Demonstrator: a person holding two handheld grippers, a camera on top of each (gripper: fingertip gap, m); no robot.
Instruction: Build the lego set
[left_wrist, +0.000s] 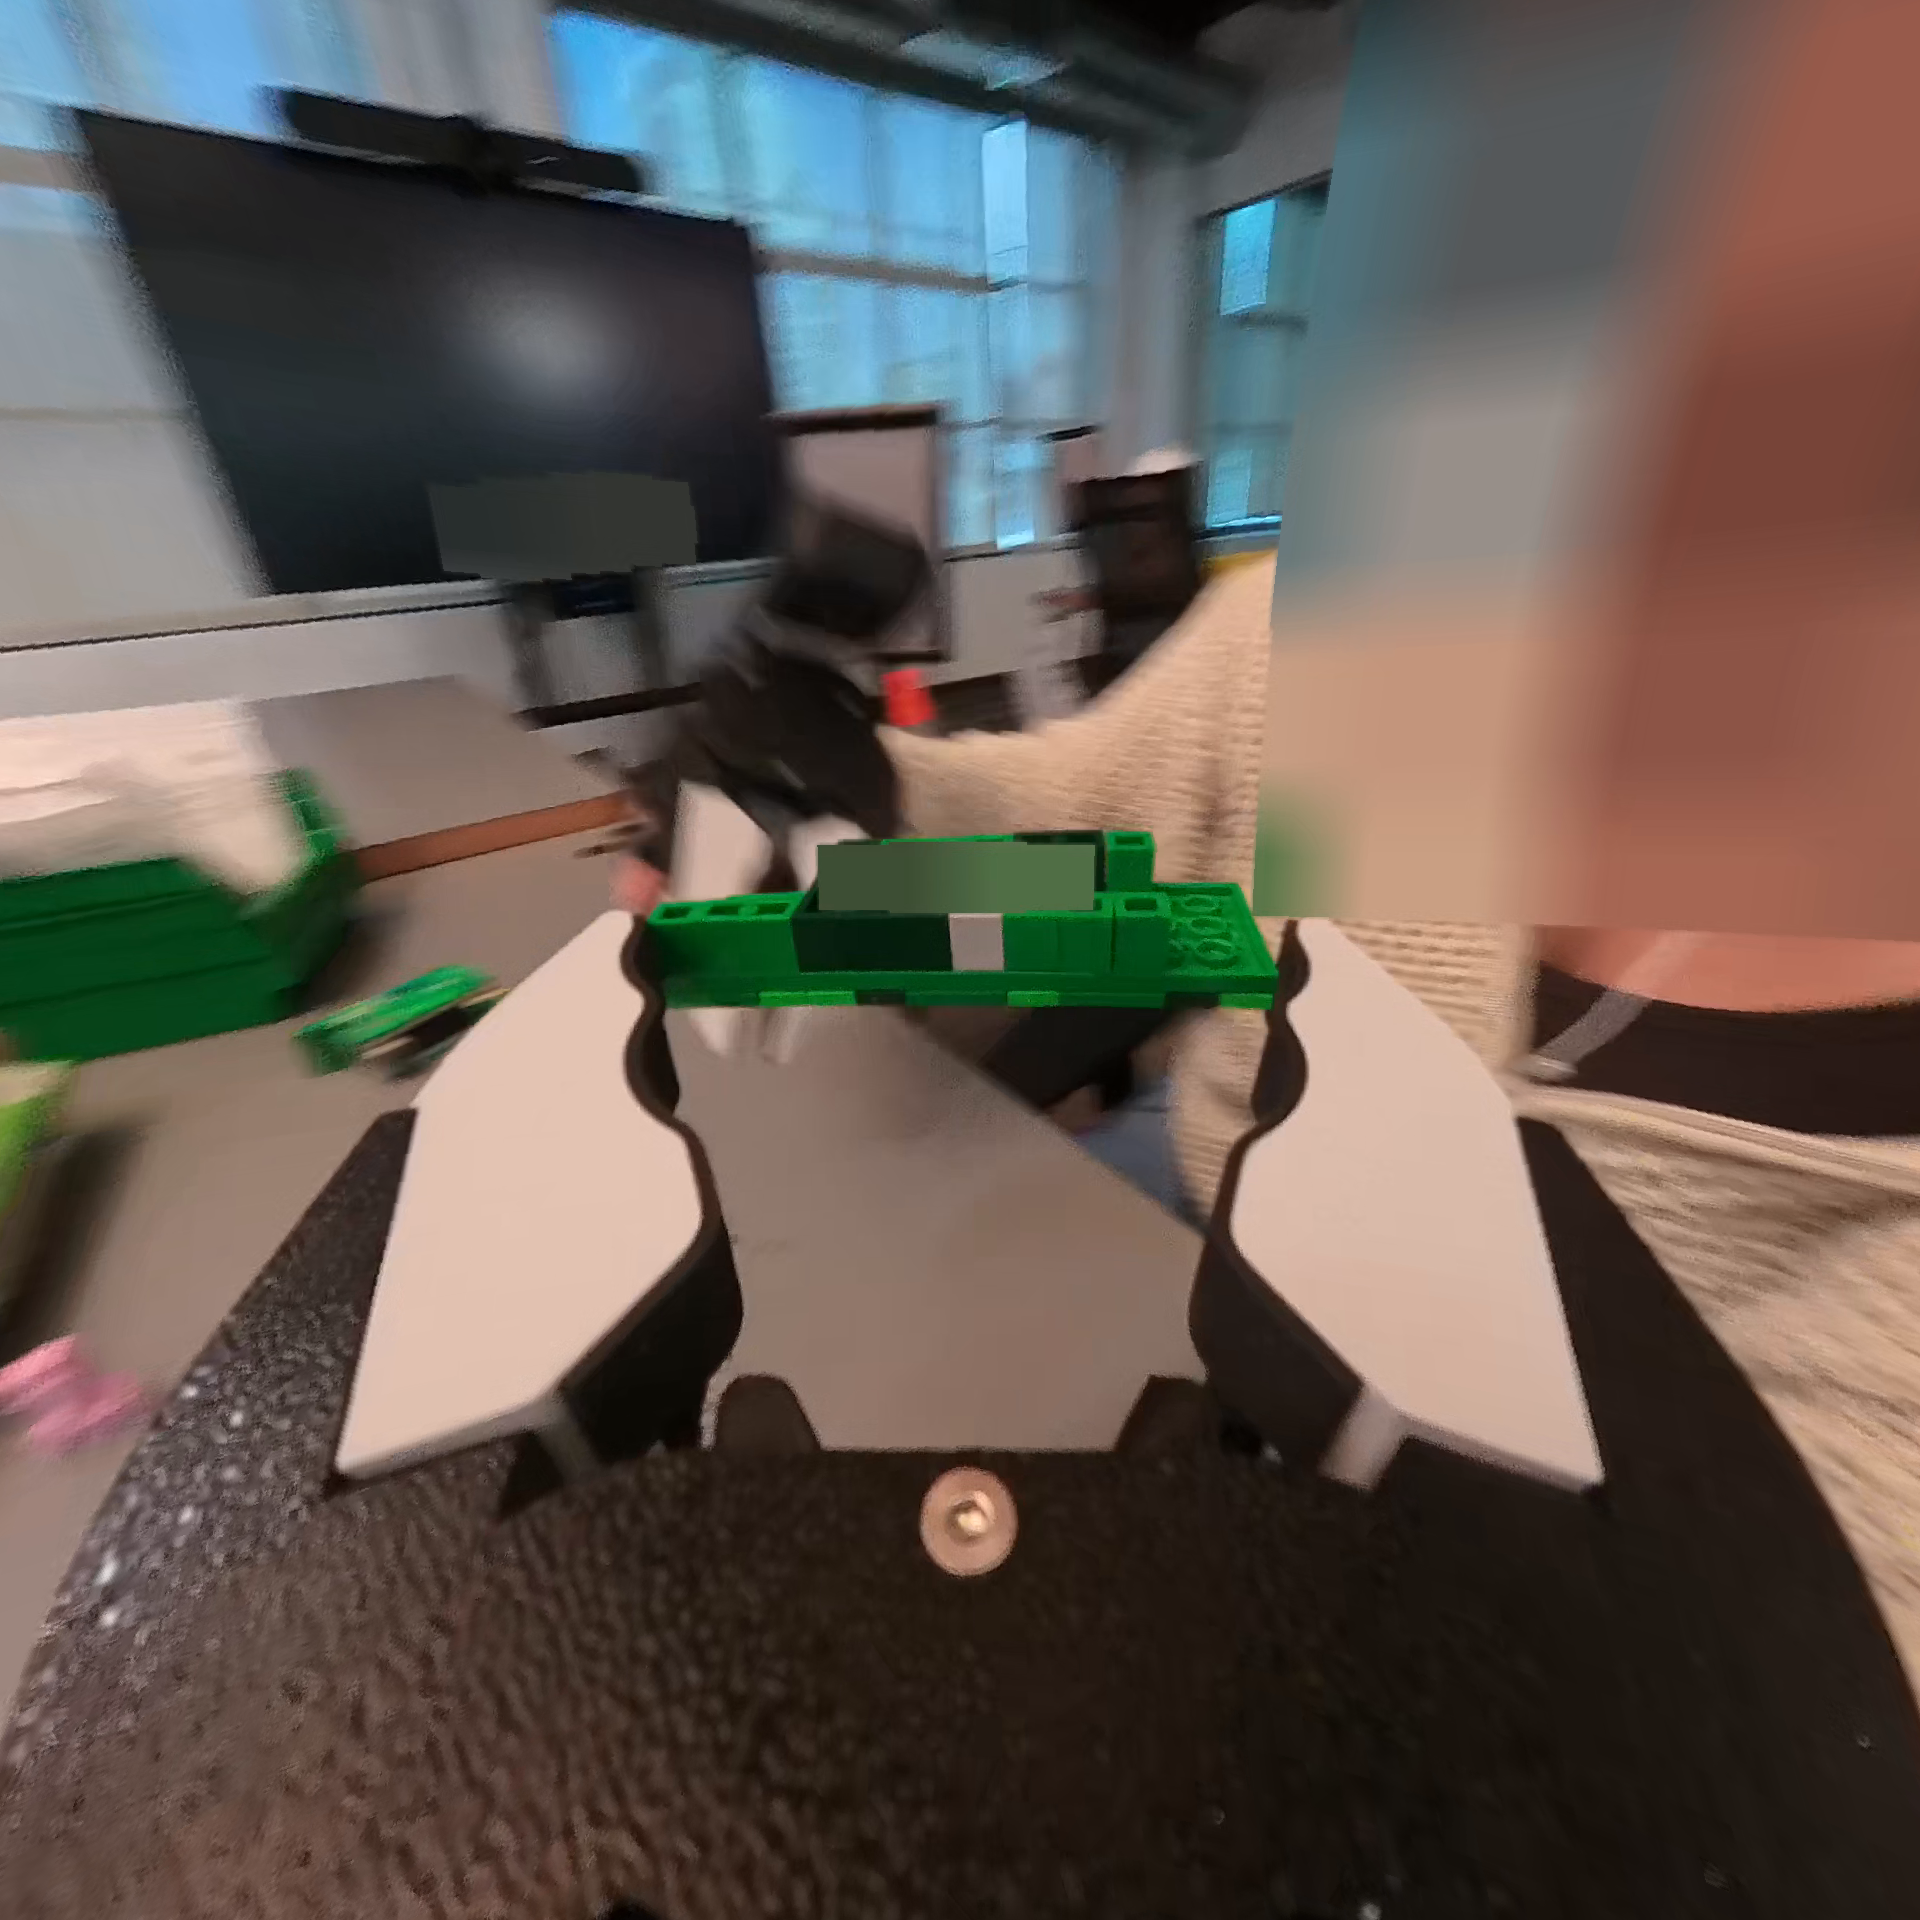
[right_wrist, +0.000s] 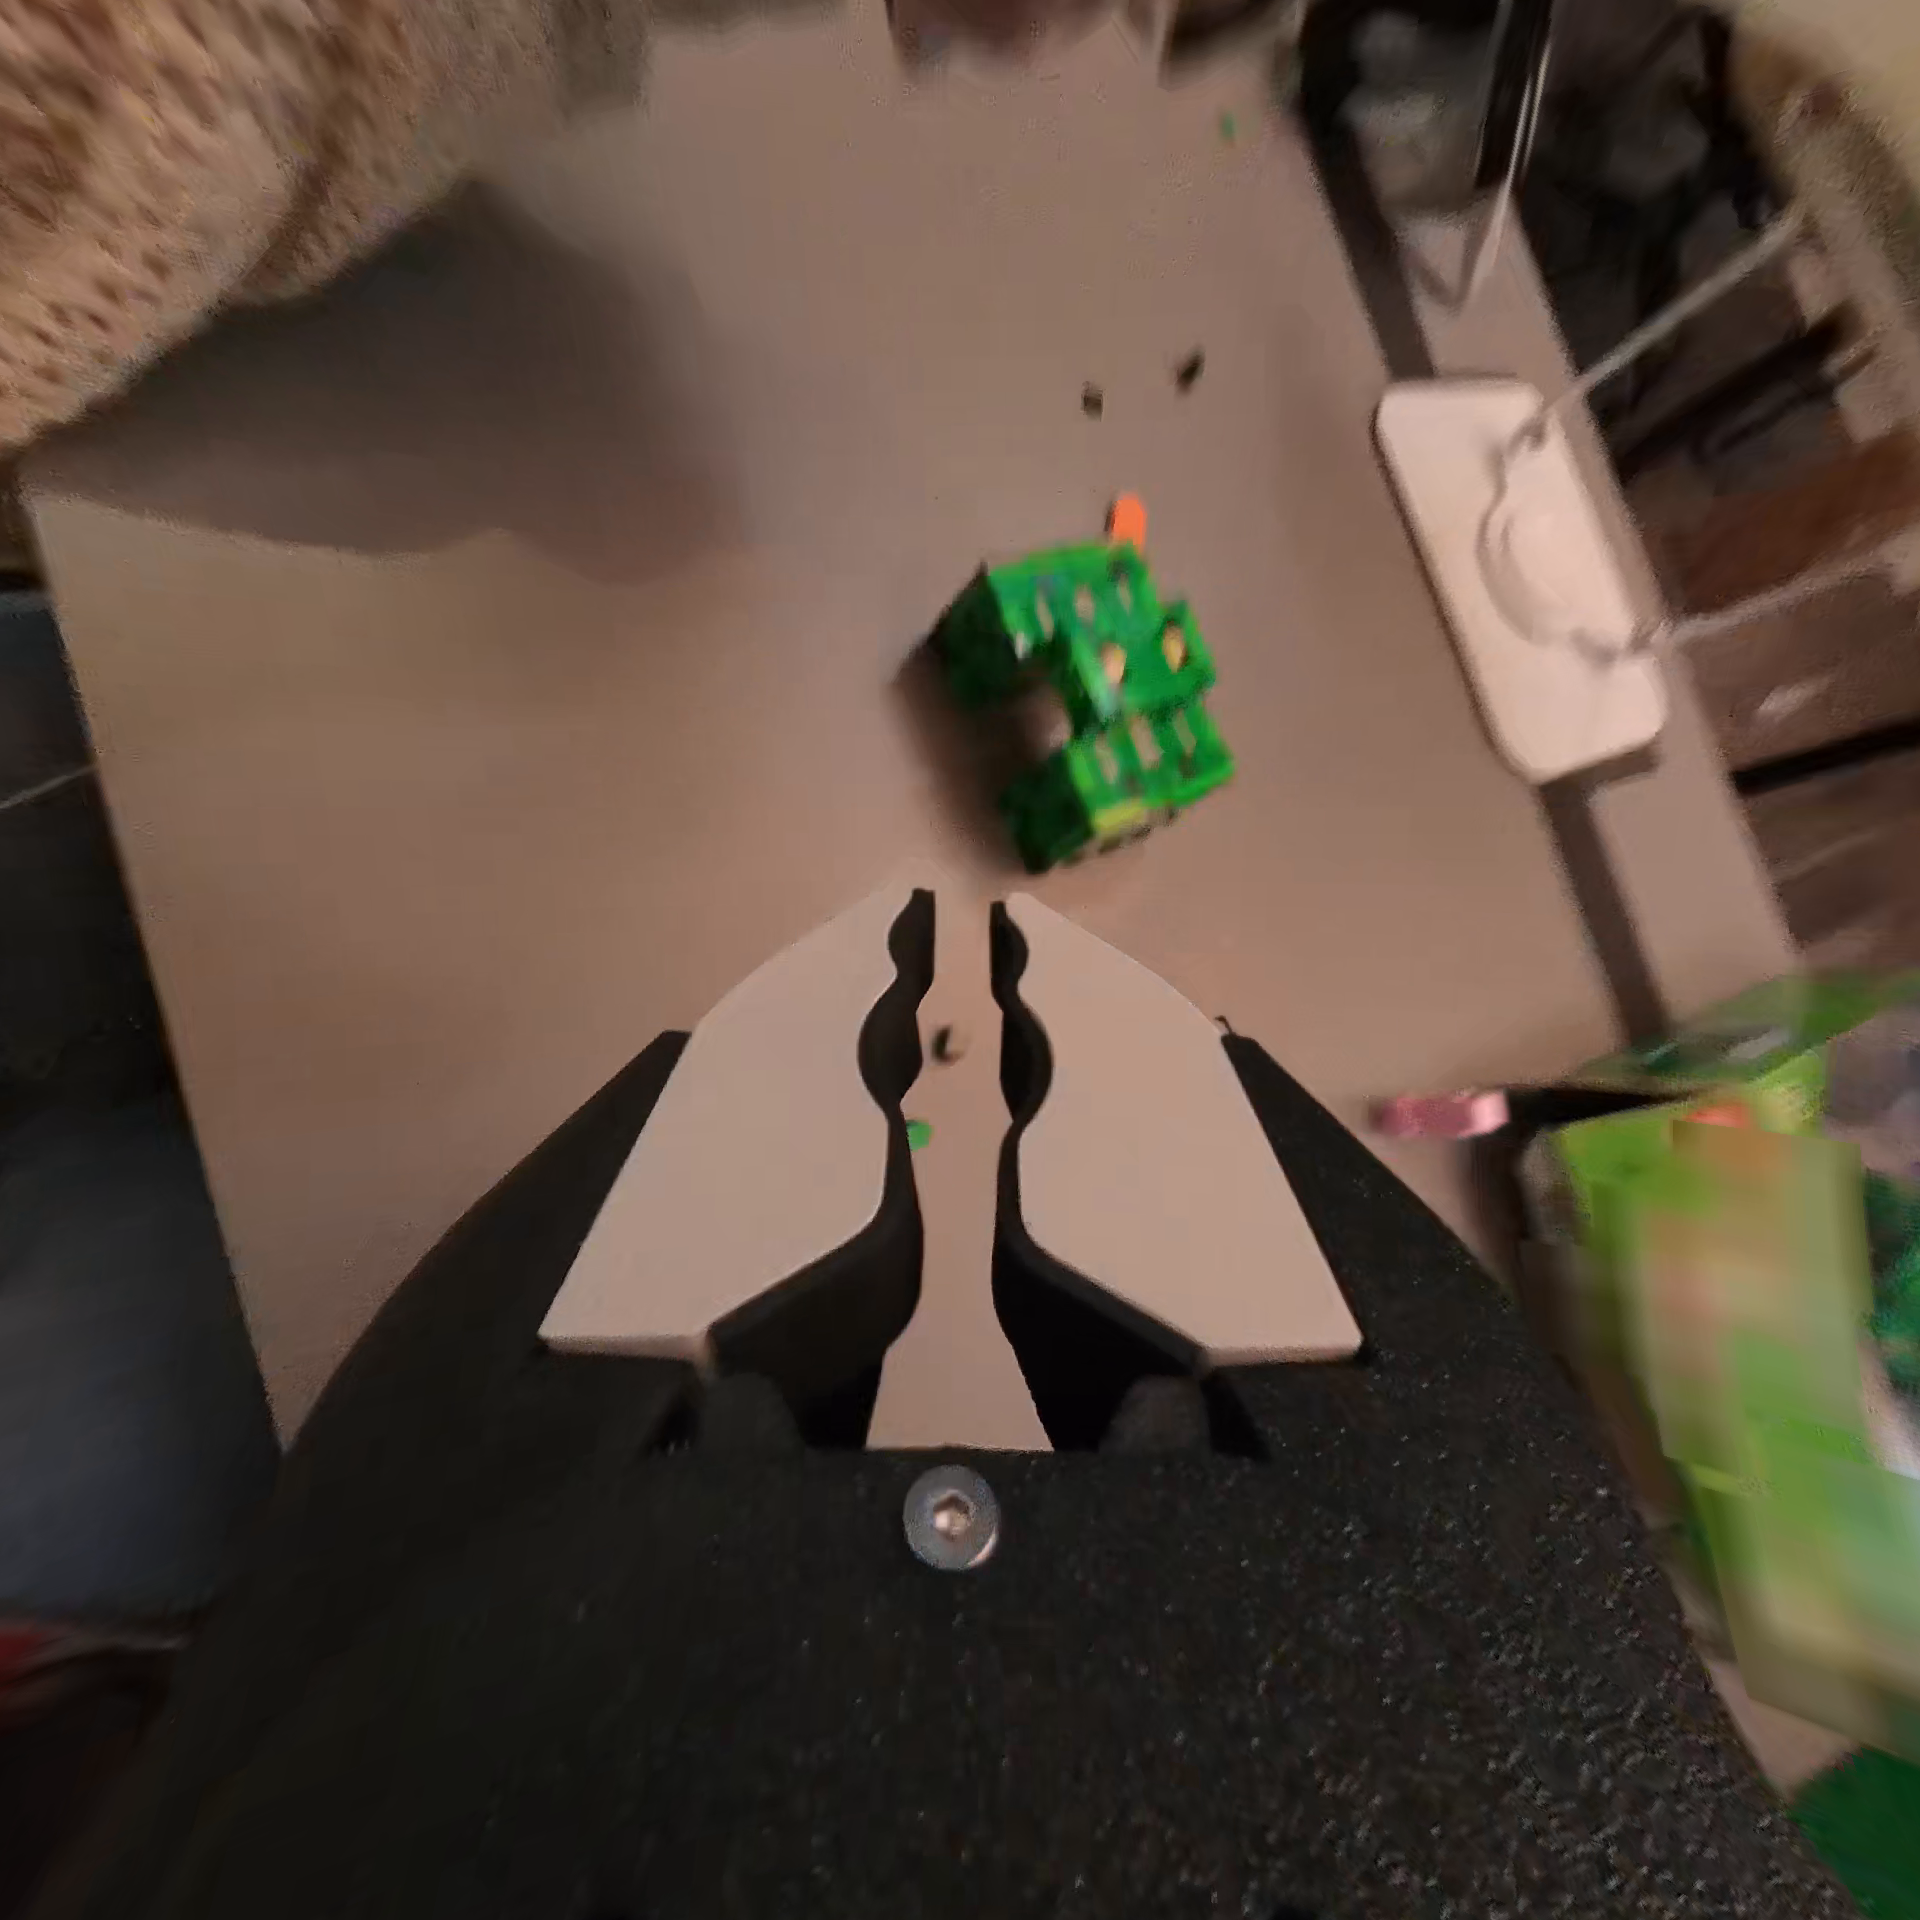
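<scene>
- My left tool (left_wrist: 961, 951) spans the long green lego assembly (left_wrist: 961, 940), gripping its ends, mid-frame.
- My right tool (right_wrist: 961, 920), nearly closed and empty, must fetch the green block cluster (right_wrist: 1091, 717) on the desk (right_wrist: 468, 779).

Large dark wall screen (left_wrist: 447, 353), bright windows (left_wrist: 883, 260) behind; grey tabletop (right_wrist: 520, 831) below.

Long green build (left_wrist: 956, 951): you hold it level, clamped end to end between your left tool's (left_wrist: 961, 961) fingertips, studs up, a white brick in its side.
Blocky green build (right_wrist: 1091, 717): rests on your surface (right_wrist: 520, 831), orange piece (right_wrist: 1127, 520) at its far end.
</scene>
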